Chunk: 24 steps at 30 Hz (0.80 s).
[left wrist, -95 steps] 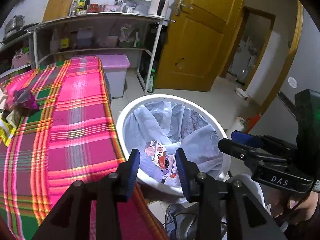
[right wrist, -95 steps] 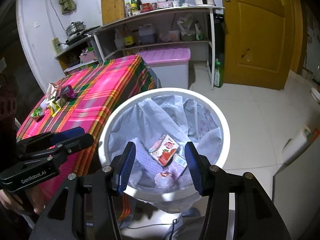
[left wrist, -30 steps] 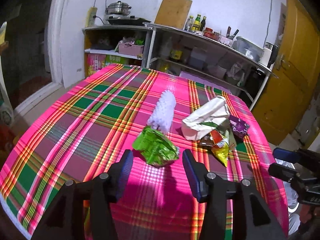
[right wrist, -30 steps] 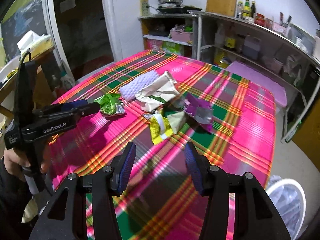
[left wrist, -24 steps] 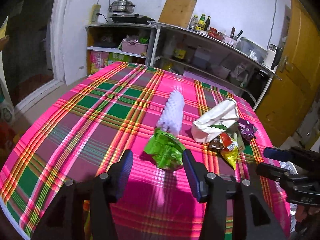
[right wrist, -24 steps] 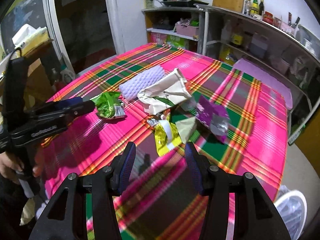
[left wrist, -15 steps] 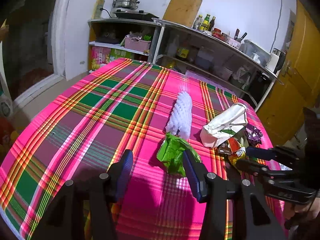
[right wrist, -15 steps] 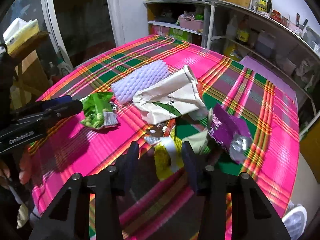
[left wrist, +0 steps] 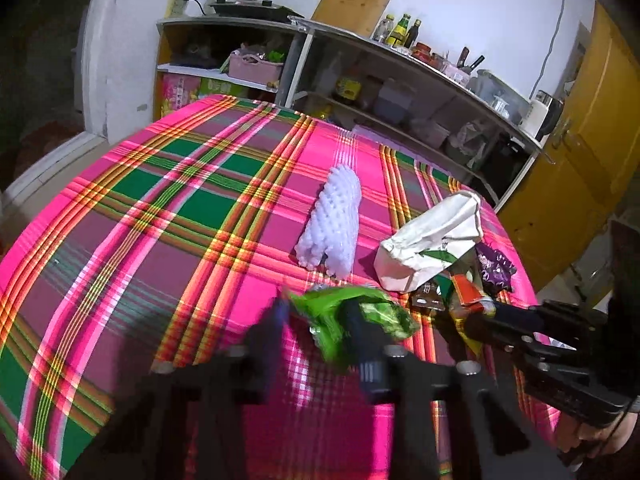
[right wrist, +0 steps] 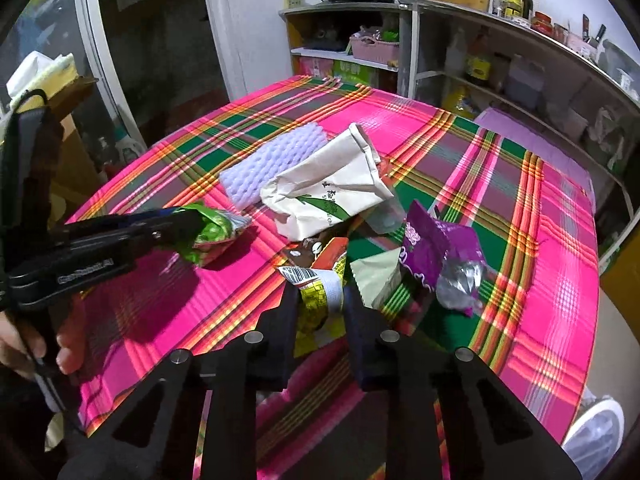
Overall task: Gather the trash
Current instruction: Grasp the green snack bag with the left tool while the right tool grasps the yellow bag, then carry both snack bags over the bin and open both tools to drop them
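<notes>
1. Here, both grippers are down on the table (right wrist: 560, 216) picking trash off the plaid cloth; the bin (right wrist: 596, 436) shows only as a white rim at the lower right of the right wrist view
2. The left gripper (left wrist: 320, 332) has the green wrapper (left wrist: 348, 316) between its fingers at lower centre; the view is blurred, but the right wrist view shows the tips pinching it at centre left
3. The right gripper (right wrist: 320, 300) has narrowed its fingers onto the yellow wrapper (right wrist: 316, 292) at centre; they look pressed against it, though a firm hold is only my judgement
4. To do this well, squeeze fully before lifting, since thin foil slips easily
5. Lift straight up so neighbours do not drag: the purple wrapper (right wrist: 436, 252) and the paper bag (right wrist: 328, 196) lie touching the pile just above
6. The foam net (left wrist: 332, 224) lies apart, upper centre, and can wait for a later trip
7. Carry both pieces low and steady toward the bin
</notes>
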Motion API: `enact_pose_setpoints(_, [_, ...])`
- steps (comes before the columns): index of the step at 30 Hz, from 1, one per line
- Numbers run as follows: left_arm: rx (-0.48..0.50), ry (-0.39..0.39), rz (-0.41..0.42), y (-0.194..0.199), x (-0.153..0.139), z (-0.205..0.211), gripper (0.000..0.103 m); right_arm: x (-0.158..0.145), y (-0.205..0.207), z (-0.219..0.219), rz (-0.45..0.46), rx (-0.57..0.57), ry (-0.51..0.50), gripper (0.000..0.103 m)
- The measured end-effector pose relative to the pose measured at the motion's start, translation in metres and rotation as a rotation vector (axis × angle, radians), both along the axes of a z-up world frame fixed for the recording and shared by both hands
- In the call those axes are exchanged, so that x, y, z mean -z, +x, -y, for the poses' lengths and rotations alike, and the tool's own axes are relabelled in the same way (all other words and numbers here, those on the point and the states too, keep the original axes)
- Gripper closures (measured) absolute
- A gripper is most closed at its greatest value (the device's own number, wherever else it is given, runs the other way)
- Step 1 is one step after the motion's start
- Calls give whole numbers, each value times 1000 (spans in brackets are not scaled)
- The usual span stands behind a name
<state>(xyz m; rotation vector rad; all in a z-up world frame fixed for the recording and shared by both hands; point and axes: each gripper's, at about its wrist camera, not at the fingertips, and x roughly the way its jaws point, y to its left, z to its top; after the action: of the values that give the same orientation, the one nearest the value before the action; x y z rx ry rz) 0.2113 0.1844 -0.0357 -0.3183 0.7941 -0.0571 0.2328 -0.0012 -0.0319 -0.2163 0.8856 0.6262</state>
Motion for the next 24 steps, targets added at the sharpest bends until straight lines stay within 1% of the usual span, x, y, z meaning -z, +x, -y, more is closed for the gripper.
enact_pose_setpoints(3, [7,24,8,-4,-2,6,82,-2,-6,4,0,3,13,81])
enact_pose_setpoints(4, [8,34,12,-6,-3,9,85,-3,-8,6,-1,4,18,81])
enact_pose_setpoints(5, [11,42,16,-9,-4,12,93,-4,-11,8,0,7,26,81])
enact_pose_setpoints(8, [15,44,32,-20,-8,17,97,-10,-22,14,7,11,46,81])
enact_pose_setpoints(17, [38,31,68,-54,-25,41,98,-29,-67,53,43,45,92,81])
enact_pose_setpoints(24, [118,27,112,-78,-46,81,98,-40,-99,102,65,121,120,81])
